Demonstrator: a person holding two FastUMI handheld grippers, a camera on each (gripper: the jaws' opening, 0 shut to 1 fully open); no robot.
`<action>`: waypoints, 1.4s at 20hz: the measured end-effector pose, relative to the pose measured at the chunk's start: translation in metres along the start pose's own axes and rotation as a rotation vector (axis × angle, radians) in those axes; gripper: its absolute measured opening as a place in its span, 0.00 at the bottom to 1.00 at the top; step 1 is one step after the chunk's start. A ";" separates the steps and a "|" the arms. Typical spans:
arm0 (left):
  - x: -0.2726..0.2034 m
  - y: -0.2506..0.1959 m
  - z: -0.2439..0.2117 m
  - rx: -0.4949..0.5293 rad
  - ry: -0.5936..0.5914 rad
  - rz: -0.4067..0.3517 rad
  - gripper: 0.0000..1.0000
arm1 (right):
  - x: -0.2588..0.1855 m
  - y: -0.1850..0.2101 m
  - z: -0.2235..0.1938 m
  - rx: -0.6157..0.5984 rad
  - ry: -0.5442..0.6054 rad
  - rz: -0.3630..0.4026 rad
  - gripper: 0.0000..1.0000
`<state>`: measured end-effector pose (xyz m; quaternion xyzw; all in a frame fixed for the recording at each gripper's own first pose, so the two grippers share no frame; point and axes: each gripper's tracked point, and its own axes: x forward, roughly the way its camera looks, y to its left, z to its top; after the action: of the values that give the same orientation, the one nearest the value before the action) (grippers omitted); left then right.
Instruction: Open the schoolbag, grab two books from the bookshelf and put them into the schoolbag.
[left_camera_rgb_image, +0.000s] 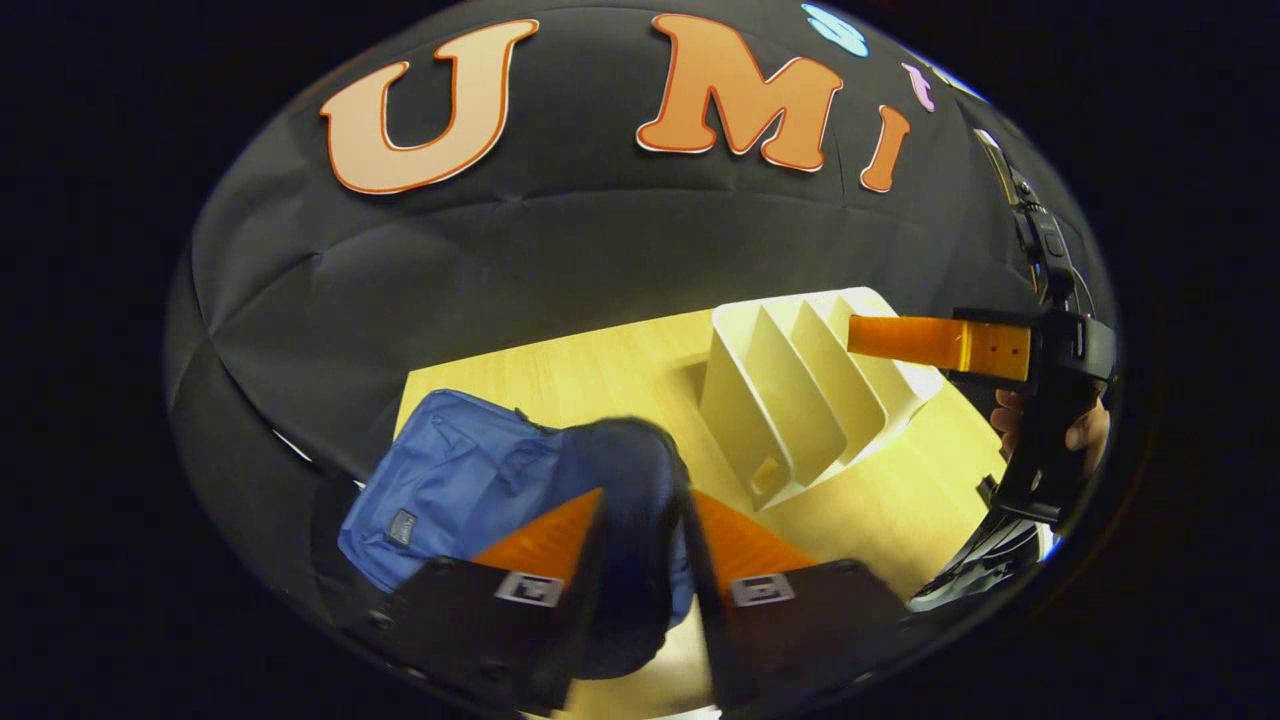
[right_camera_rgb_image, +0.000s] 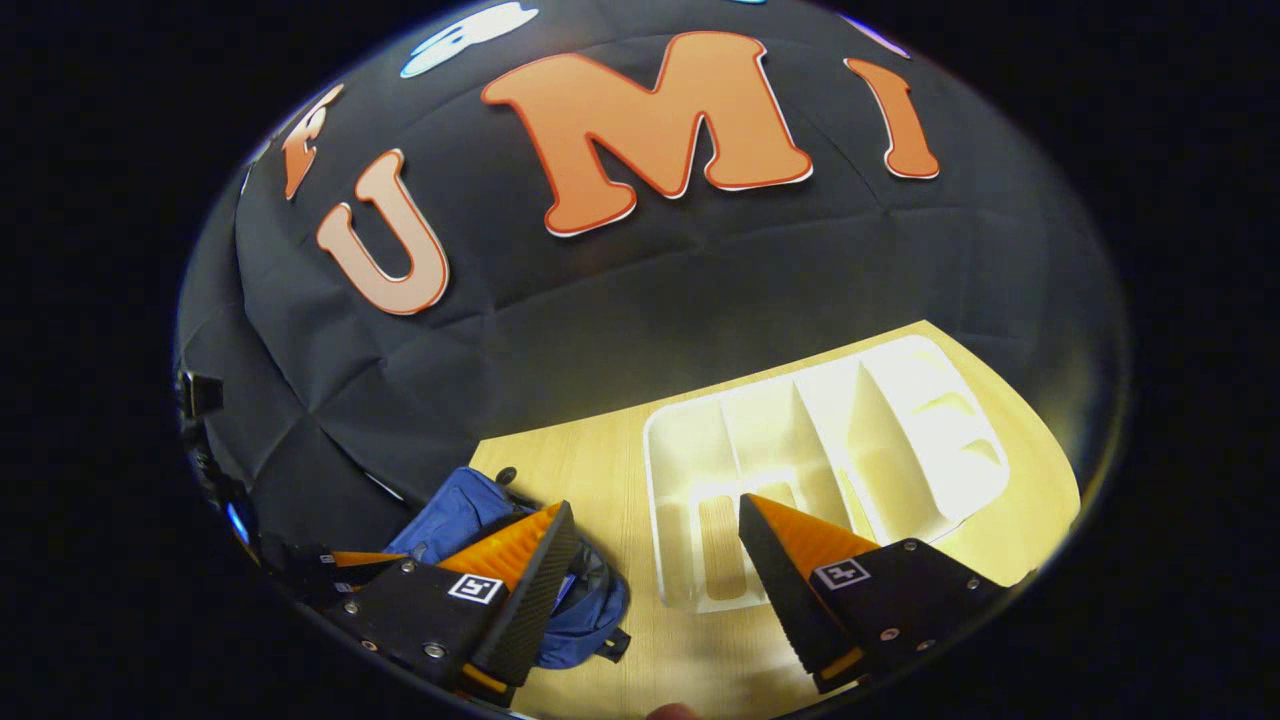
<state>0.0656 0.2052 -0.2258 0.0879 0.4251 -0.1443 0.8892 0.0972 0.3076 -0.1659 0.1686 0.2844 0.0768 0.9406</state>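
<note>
The left gripper shows at six o'clock of the left gripper view, its two fingers angled toward each other with a narrow gap between their tips. In the same view the right gripper reaches in from three o'clock, pointing toward nine o'clock, and the hand that holds it sits just below it, toward four o'clock. In the right gripper view the right gripper sits at six o'clock with its fingers spread wide apart.
</note>
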 end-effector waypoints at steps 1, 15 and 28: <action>-0.002 -0.008 0.003 -0.001 -0.016 0.013 0.65 | -0.007 -0.014 0.009 -0.015 -0.029 -0.007 0.97; -0.038 -0.144 0.109 -0.017 -0.435 0.210 0.99 | -0.083 -0.115 0.069 -0.168 -0.184 0.007 0.97; -0.099 -0.202 0.164 -0.071 -0.798 0.305 0.94 | -0.128 -0.164 0.107 -0.244 -0.373 -0.023 0.96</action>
<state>0.0591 -0.0134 -0.0529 0.0563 0.0347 -0.0192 0.9976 0.0589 0.0953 -0.0764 0.0615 0.0961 0.0675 0.9912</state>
